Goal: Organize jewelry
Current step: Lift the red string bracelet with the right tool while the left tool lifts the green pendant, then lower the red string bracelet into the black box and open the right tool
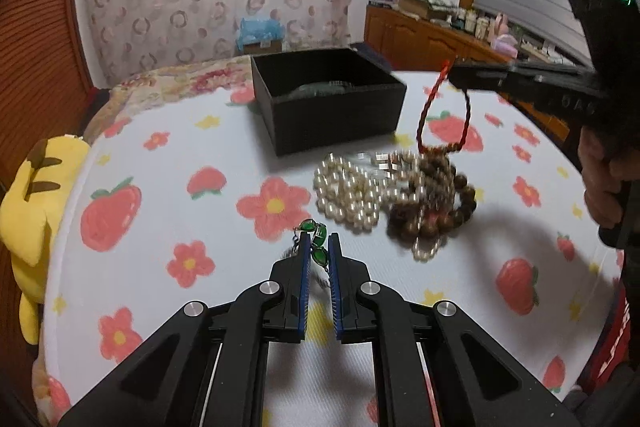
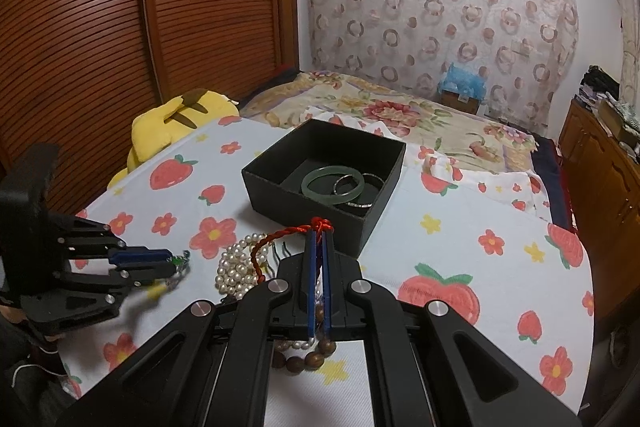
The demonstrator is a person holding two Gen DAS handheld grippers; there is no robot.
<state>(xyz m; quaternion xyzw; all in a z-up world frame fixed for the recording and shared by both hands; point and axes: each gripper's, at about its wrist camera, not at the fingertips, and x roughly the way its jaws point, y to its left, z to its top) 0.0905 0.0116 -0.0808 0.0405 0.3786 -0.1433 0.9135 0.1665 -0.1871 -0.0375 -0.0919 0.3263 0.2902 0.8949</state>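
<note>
A green-stone chain bracelet (image 1: 319, 237) lies on the strawberry-print cloth, and my left gripper (image 1: 319, 247) is shut on it; in the right wrist view that left gripper (image 2: 176, 265) sits at the left with the bracelet (image 2: 182, 259) at its tips. My right gripper (image 2: 320, 235) is shut on a red braided cord (image 2: 286, 233), lifting it above a pile of brown wooden beads (image 1: 432, 203) and a pearl necklace (image 1: 348, 191). From the left wrist view the right gripper (image 1: 456, 75) holds the cord (image 1: 430, 107) taut. Behind stands an open black box (image 2: 280, 187) with a jade bangle (image 2: 332, 185) and silver bangles (image 2: 358, 193).
A yellow plush toy (image 1: 28, 207) rests off the cloth's left edge. A person's hand (image 1: 600, 179) grips the right tool. A flowered bed cover (image 2: 400, 115) lies behind the box, with a slatted wooden wardrobe (image 2: 120, 27) at the left and a wooden cabinet (image 1: 420, 35) at the right.
</note>
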